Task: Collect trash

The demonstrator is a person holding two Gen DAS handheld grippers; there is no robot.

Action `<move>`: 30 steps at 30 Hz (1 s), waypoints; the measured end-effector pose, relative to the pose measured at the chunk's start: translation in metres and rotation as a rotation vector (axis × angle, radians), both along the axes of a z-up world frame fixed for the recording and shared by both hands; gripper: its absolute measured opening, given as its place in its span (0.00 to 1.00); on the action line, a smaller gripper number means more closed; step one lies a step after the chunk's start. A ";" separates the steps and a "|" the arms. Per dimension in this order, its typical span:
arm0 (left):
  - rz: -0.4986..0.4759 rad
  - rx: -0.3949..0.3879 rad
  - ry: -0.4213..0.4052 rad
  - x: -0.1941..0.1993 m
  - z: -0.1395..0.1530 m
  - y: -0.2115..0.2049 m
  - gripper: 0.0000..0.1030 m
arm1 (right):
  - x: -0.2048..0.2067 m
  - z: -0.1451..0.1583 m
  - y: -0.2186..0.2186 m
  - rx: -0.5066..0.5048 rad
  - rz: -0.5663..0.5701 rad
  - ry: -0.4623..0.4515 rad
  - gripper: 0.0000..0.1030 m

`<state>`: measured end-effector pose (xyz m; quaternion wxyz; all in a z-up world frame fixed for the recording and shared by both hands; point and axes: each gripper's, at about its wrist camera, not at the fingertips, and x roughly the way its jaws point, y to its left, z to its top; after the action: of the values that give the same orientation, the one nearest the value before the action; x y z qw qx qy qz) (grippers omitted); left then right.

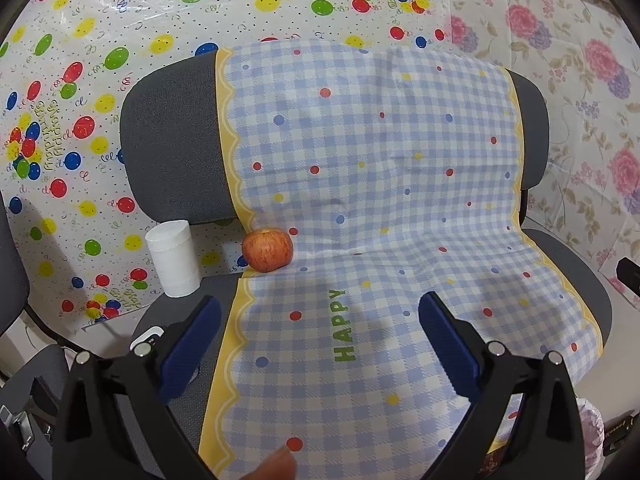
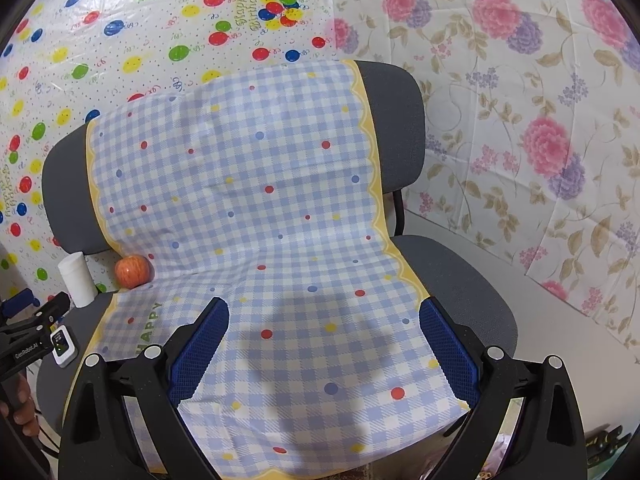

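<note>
Left gripper (image 1: 320, 344) and right gripper (image 2: 324, 344): fingers wide, empty, over blue-checked plastic cloth (image 1: 380, 184) on grey fabric chair (image 1: 176, 140). Red apple (image 1: 267, 249) and white paper roll (image 1: 174, 258) at seat's rear left edge, near each other, apart.

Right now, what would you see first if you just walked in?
The blue checked cloth draped over the grey chair grabs the eye first. Next comes the red apple at the cloth's left edge, in the crease of the seat, with a white roll standing beside it. Balloon and flower sheets cover the walls behind.
</note>
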<state>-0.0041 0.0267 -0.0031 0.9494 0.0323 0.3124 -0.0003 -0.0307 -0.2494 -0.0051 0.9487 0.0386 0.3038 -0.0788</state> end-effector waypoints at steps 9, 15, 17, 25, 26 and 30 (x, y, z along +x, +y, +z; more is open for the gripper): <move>-0.009 -0.003 0.001 -0.002 0.001 -0.002 0.93 | 0.000 0.000 0.001 0.001 -0.003 -0.001 0.92; -0.005 -0.003 0.000 -0.003 0.001 -0.003 0.93 | -0.001 -0.001 0.000 0.000 -0.007 0.001 0.92; -0.006 -0.004 0.002 -0.003 0.001 -0.003 0.93 | -0.003 -0.001 0.000 0.000 -0.006 0.001 0.92; -0.005 -0.003 0.000 -0.003 0.001 -0.003 0.93 | -0.002 -0.002 0.000 -0.002 -0.001 0.003 0.92; -0.006 -0.002 -0.001 -0.003 0.002 -0.003 0.93 | -0.004 -0.002 0.000 -0.002 0.000 0.003 0.92; -0.008 -0.003 0.001 -0.002 0.002 -0.003 0.93 | -0.004 -0.002 0.001 -0.003 0.001 0.004 0.92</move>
<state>-0.0065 0.0237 -0.0015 0.9493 0.0319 0.3126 -0.0044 -0.0350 -0.2483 -0.0075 0.9482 0.0368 0.3053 -0.0791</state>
